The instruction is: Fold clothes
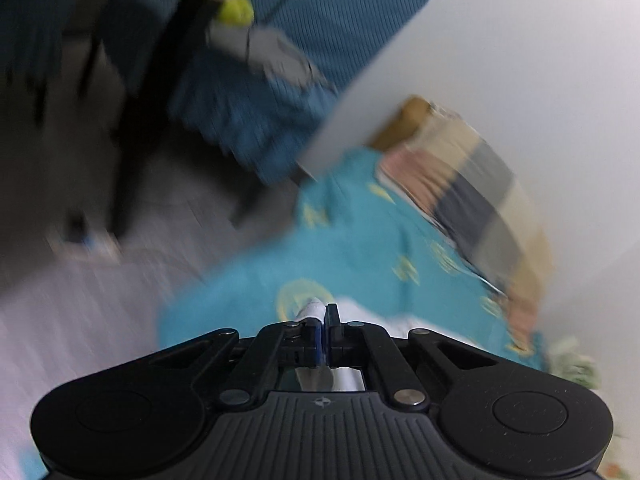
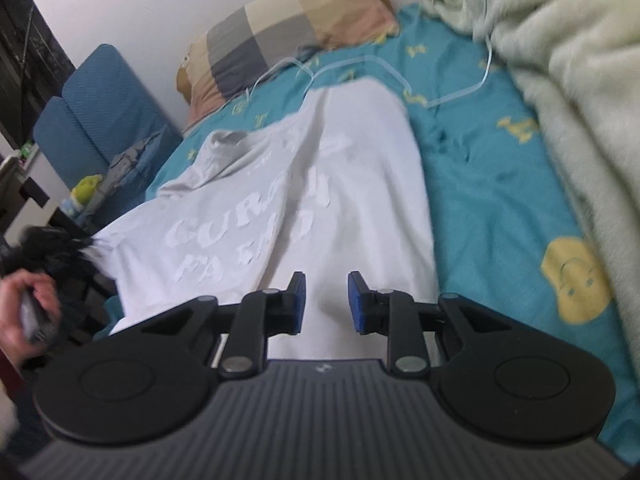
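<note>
A white T-shirt (image 2: pixel 312 184) with raised white lettering lies spread on the teal bedsheet (image 2: pixel 492 184). My right gripper (image 2: pixel 327 300) is open, with its blue-padded fingers just above the shirt's near end. My left gripper (image 1: pixel 323 320) is shut on an edge of the white shirt (image 1: pixel 314 307), which sticks out between its pads over the teal sheet (image 1: pixel 360 248). The left wrist view is blurred by motion. In the right wrist view a hand at the far left holds the other gripper by the shirt's left edge.
A checked pillow (image 2: pixel 280 28) lies at the head of the bed against the white wall. A pale green fleece blanket (image 2: pixel 560 80) is heaped on the right. A blue chair (image 2: pixel 104 120) stands left of the bed. A thin light-blue cord (image 2: pixel 440 96) lies on the sheet.
</note>
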`<control>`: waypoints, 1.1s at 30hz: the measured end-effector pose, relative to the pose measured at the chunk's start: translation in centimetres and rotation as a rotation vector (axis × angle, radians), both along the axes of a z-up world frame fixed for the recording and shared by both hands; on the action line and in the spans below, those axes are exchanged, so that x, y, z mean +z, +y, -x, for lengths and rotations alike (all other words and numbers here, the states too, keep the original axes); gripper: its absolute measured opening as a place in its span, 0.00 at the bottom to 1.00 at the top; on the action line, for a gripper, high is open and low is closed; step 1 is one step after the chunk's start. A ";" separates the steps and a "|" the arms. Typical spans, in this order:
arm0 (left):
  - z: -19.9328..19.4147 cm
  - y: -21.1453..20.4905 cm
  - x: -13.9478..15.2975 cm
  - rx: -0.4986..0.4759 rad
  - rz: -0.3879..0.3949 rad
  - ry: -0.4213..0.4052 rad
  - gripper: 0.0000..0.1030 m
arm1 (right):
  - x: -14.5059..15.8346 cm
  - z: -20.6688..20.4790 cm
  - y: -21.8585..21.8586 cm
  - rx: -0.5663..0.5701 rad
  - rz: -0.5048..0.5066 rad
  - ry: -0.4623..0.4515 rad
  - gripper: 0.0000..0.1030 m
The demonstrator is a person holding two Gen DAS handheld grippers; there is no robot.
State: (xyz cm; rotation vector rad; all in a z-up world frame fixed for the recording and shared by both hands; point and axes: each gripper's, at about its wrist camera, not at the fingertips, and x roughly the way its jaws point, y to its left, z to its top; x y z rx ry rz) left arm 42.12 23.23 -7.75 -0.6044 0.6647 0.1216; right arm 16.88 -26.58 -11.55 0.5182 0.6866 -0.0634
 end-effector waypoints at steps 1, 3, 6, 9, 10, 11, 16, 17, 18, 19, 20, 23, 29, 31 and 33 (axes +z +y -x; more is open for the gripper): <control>-0.9 0.7 0.4 0.025 -0.045 0.009 0.01 | 0.0 0.0 -0.2 -0.009 -0.002 -0.003 0.25; -2.4 1.6 0.3 0.047 -0.088 0.037 0.01 | -0.1 -0.1 -0.5 -0.020 -0.004 0.001 0.25; -3.8 1.6 -0.8 0.042 -0.125 0.074 0.01 | -0.5 -0.4 -0.9 -0.030 -0.009 0.007 0.25; -3.8 1.3 -1.9 0.014 -0.103 0.080 0.04 | -1.1 -0.8 -1.0 -0.030 -0.019 0.020 0.25; -3.6 1.2 -2.2 0.007 -0.081 0.085 0.11 | -1.3 -0.9 -1.1 -0.028 -0.021 0.022 0.26; -3.0 1.3 -2.5 0.001 -0.067 0.092 0.23 | -1.4 -1.0 -1.0 -0.026 -0.015 0.023 0.25; 1.0 0.9 -3.5 0.018 0.061 0.093 0.42 | -1.7 -0.9 -0.8 -0.017 0.002 0.024 0.25; 2.1 0.9 -3.8 0.031 0.110 0.089 0.43 | -1.8 -0.8 -0.8 -0.016 -0.002 0.024 0.25; 3.2 0.9 -4.2 0.045 0.159 0.085 0.43 | -1.8 -0.6 -0.9 -0.016 -0.005 0.024 0.25; 4.1 0.7 -4.4 0.051 0.192 0.083 0.44 | -1.8 -0.5 -0.9 -0.018 -0.007 0.024 0.25; 4.9 0.5 -4.7 0.053 0.206 0.089 0.46 | -1.7 -0.3 -0.8 -0.017 -0.007 0.023 0.25; 6.8 -0.2 -5.7 0.066 0.247 0.108 0.48 | -1.6 0.1 -0.6 -0.016 -0.005 0.019 0.25; 8.6 -0.4 -8.3 0.117 0.372 0.107 0.48 | -1.6 0.5 -0.6 -0.015 -0.021 0.023 0.25; 8.5 -0.7 -9.0 0.120 0.401 0.089 0.44 | -1.8 0.4 -0.5 -0.014 -0.023 0.026 0.25; 8.3 -1.1 -9.6 0.120 0.421 0.071 0.35 | -2.2 0.2 -0.5 -0.010 -0.027 0.037 0.25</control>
